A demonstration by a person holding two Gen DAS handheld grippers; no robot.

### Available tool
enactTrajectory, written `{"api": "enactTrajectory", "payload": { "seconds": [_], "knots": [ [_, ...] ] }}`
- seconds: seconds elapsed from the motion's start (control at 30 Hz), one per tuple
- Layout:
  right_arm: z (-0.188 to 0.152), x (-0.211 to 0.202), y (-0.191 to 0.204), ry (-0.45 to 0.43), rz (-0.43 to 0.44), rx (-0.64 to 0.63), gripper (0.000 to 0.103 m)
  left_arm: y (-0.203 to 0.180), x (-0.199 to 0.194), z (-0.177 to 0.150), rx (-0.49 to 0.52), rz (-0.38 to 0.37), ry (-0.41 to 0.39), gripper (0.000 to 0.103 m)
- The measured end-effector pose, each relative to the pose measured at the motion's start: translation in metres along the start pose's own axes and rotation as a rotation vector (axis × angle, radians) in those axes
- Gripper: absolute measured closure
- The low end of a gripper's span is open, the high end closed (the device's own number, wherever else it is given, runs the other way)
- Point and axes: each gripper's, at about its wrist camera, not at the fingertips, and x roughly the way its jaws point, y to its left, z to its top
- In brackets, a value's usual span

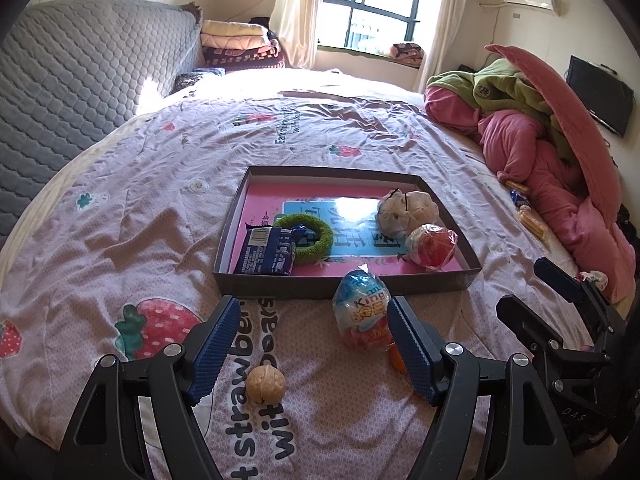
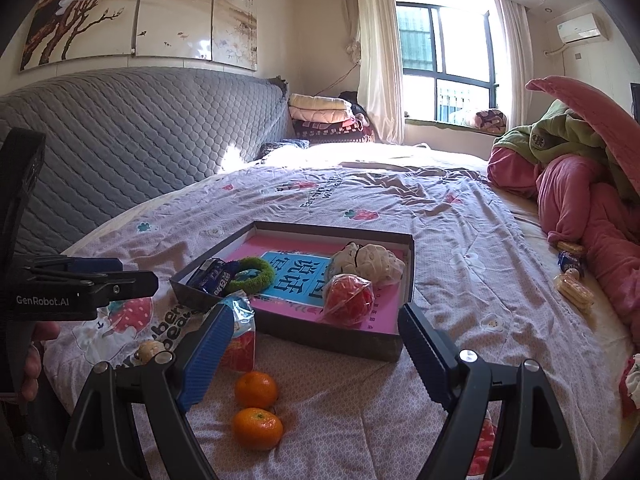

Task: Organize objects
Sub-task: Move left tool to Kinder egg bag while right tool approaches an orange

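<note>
A shallow cardboard tray (image 1: 344, 286) (image 2: 320, 332) lies on the bed. It holds a blue snack packet (image 1: 266, 250), a green ring (image 1: 316, 236), a white wrapped bun (image 1: 404, 208) and a red wrapped ball (image 1: 434, 246) (image 2: 346, 300). In front of the tray lie a Kinder egg packet (image 1: 362, 312) (image 2: 240, 332), a walnut (image 1: 265, 385) (image 2: 150, 350) and two oranges (image 2: 256, 390) (image 2: 257, 428). My left gripper (image 1: 310, 350) is open, with the egg packet just inside its right finger. My right gripper (image 2: 316, 356) is open above the oranges.
A pink and green heap of bedding (image 1: 540, 140) fills the bed's right side, with biscuit packets (image 2: 572, 288) beside it. A grey quilted headboard (image 1: 80, 92) stands at the left. Folded blankets (image 1: 240, 44) are stacked at the far corner.
</note>
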Motion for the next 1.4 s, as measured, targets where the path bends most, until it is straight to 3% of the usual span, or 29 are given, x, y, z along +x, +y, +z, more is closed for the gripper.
{"api": "enactTrajectory", "payload": {
  "seconds": [0.5,0.87,1.4],
  "knots": [
    [-0.025,0.007,0.015,0.129,0.043,-0.015,0.019,-0.009,0.011,-0.012,0.011,-0.019,0.047,0.026],
    [-0.047,0.022,0.026,0.240,0.048,-0.050,0.019,-0.018,0.040,-0.017,0.014,-0.033,0.093,0.026],
    [-0.059,0.039,0.032,0.308,0.066,-0.063,0.020,-0.016,0.092,-0.010,-0.032,-0.083,0.163,0.026]
  ]
}}
